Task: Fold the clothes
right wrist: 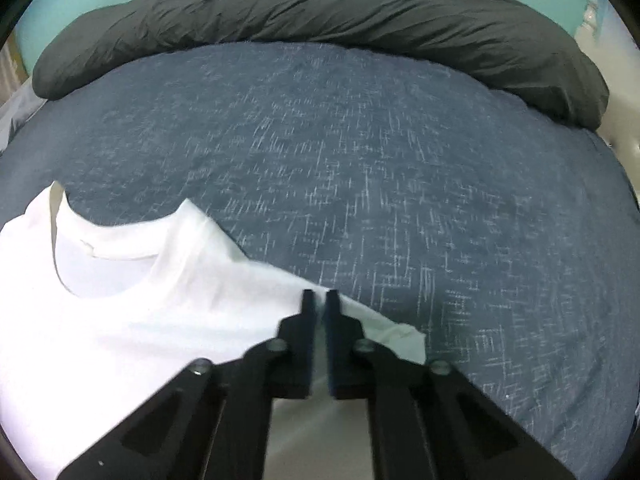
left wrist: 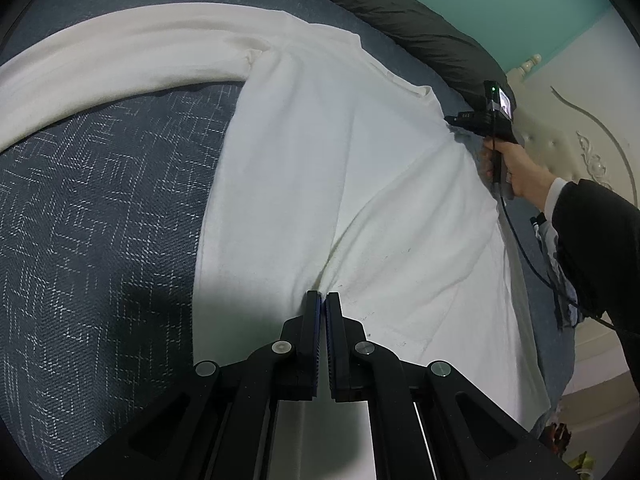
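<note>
Blue bedspread (right wrist: 400,200) bears a white shirt (left wrist: 340,180), unlabelled, pinched by both grippers' clenched fingers (left wrist: 310,312).

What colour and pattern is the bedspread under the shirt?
Dark blue-grey bedspread with fine white crosshatch lines; clearest in the right wrist view.

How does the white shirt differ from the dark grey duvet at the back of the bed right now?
The white shirt is thin and lies spread nearly flat on the blue bedspread, neck opening showing; the dark grey duvet is thick and bunched into a long roll along the far edge. The left gripper and right gripper are both shut on the shirt; nothing touches the duvet. Both rest on the bedspread.
</note>
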### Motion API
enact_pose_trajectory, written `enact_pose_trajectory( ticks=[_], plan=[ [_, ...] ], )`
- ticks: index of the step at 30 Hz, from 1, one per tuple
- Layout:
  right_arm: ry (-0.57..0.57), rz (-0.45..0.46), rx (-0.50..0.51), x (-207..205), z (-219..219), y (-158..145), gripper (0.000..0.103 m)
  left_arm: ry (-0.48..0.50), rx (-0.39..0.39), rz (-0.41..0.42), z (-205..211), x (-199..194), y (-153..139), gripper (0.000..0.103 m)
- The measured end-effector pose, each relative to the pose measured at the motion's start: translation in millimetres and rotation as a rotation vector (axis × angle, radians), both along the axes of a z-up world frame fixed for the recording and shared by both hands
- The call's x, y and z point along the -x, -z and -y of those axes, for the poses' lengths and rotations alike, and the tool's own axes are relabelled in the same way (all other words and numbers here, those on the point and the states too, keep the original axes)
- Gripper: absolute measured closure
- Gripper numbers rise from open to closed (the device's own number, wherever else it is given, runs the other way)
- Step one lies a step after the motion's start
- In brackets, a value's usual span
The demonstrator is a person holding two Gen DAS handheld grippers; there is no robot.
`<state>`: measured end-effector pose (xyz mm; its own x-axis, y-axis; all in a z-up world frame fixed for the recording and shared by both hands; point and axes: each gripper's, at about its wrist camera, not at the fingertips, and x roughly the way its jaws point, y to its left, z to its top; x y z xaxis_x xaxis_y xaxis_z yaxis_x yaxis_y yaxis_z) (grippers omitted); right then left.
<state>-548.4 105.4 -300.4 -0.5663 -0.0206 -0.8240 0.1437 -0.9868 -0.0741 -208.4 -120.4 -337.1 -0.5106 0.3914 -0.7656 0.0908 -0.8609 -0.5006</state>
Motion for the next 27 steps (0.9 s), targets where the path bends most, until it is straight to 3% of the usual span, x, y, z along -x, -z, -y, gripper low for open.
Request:
enact_pose_trajectory(
  ticks=[6, 10, 13, 16, 20, 25, 27],
  plan=[
    [0.027, -0.059, -0.036, 3.7, 6.5, -9.2, 0.103, 0.001, 0.004, 0.003, 2.2, -6.8, 1.3, 0.100],
    [0.086, -0.034, 0.002, -3.5, 1.1, -6.4, 0.102, -0.001, 0.002, 0.008, 3.1, -8.1, 2.2, 0.100],
    [0.174, 0.010, -0.033, -6.6, -15.4, -6.3, 0.102, -0.004, -0.001, 0.005, 2.6, -8.5, 0.4, 0.100],
    [0.249, -0.052, 0.037, -21.2, -41.6, -25.4, 0.102, -0.007, -0.003, 0.006, 1.0, -6.1, 1.3, 0.100],
    [0.285, -0.045, 0.087, -53.3, -69.9, -41.6, 0.099, -0.006, 0.000, 0.006, -1.0, -5.1, 0.6, 0.100],
    [0.316, -0.056, 0.158, -102.1, -98.7, -50.2, 0.092, -0.016, -0.008, 0.009, 0.7, -7.8, 1.8, 0.100],
    [0.328, -0.069, 0.191, -127.8, -99.1, -53.7, 0.083, -0.026, -0.020, 0.013, 3.0, -9.3, 3.4, 0.100]
  ],
)
